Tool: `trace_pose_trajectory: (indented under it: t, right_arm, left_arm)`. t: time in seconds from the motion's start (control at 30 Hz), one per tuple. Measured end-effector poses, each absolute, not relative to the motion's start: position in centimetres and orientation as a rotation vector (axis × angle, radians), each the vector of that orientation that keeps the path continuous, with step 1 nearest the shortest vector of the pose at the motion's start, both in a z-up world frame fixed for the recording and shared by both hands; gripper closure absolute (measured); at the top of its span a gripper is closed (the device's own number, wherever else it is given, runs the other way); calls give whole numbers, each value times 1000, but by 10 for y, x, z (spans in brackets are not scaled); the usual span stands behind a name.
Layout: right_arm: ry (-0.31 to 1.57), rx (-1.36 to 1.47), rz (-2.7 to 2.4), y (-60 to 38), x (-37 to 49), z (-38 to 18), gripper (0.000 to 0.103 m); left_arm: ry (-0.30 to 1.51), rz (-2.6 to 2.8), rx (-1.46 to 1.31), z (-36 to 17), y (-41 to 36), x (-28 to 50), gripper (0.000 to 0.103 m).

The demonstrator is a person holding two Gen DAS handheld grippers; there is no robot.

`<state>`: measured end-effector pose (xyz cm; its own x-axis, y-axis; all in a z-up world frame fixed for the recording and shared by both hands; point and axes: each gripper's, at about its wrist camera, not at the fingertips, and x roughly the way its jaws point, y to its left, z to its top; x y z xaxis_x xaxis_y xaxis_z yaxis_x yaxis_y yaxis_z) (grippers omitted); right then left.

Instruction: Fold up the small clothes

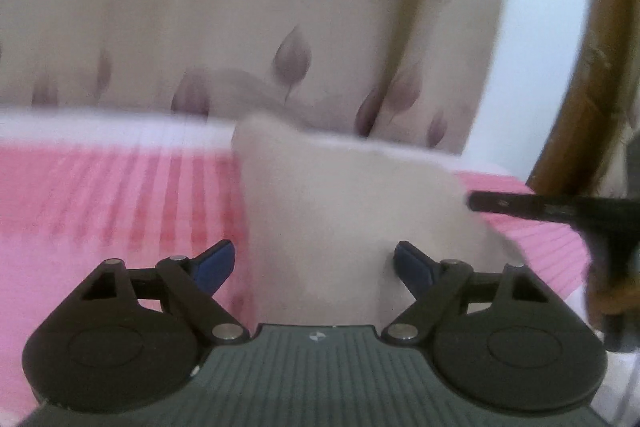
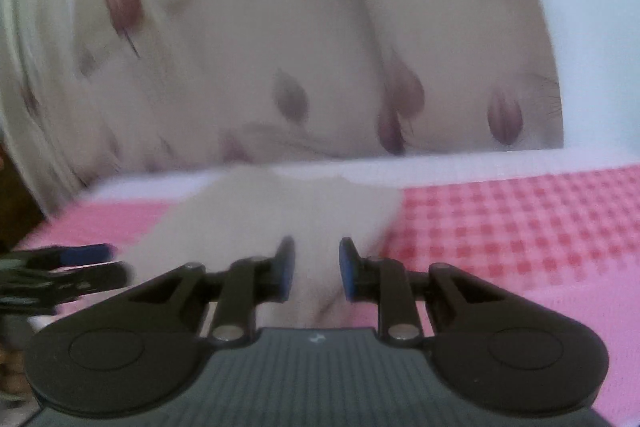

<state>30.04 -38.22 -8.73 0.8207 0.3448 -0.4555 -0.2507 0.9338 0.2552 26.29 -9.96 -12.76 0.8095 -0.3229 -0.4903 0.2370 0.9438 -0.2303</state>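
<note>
Small white garment (image 1: 340, 195): lying in a soft heap on the pink checked cover (image 1: 120, 195), near its far edge, in front of the leaf-print curtain (image 1: 200, 27).

Left gripper (image 1: 314, 263): spread wide, holding nothing, one blue pad on either side of the near part of the cloth.

Right gripper (image 2: 316, 267): narrowed to a small gap, with white cloth in that gap. Pinched or merely straddled, impossible to tell.

Likely trouble from here:
- Closing the left one over a bunched part risks catching several layers at once, so a lump gets lifted, not a single edge, and the fold comes out crooked.
- A shallow bite on the right side risks the thin fabric slipping out as soon as it is lifted.
- Closing low risks grabbing the cover along with the garment and dragging it.
- Working close together from opposite sides, as seen in both views, risks one tool knocking the other.

Hard to make out:
- Both views smeared with motion blur.
- Kind of garment, hems, sleeves and existing folds all unreadable.
- Near edge of the cloth hidden under each tool body.
- Brown wooden frame (image 1: 580, 107) at the right cut off; its nature unclear.
- Bed or desk under the cover: cannot say.
</note>
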Motion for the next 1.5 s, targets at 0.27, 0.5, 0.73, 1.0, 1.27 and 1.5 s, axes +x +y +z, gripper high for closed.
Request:
trace_pose_trajectory:
  t: [0.27,0.5,0.73,1.0,1.27,1.5]
  right_arm:
    - [566,37,341,-352,386,-111,79]
    - [473,195,339,-387,346,-103,77]
    - [451,-62,379,-343,291,-112,79]
    - [409,-77,344,-341,279,-142,77]
    - [412,-79,340,-340,282,-127,73]
    - [417,-85,317,-338,283,-126,56]
  left_arm:
    - [581,-295,-182,-151,-105,256,16]
    - [576,-296,-178,-153,-107,256,13]
    - [575,-272,-185,-152,-104,256,8]
    - [573,-210,-135,-152,-109,254,0]
    - [564,-182,-88,-152,-115,253,0]
    - [569,-170,-75,-151,-117,253,0]
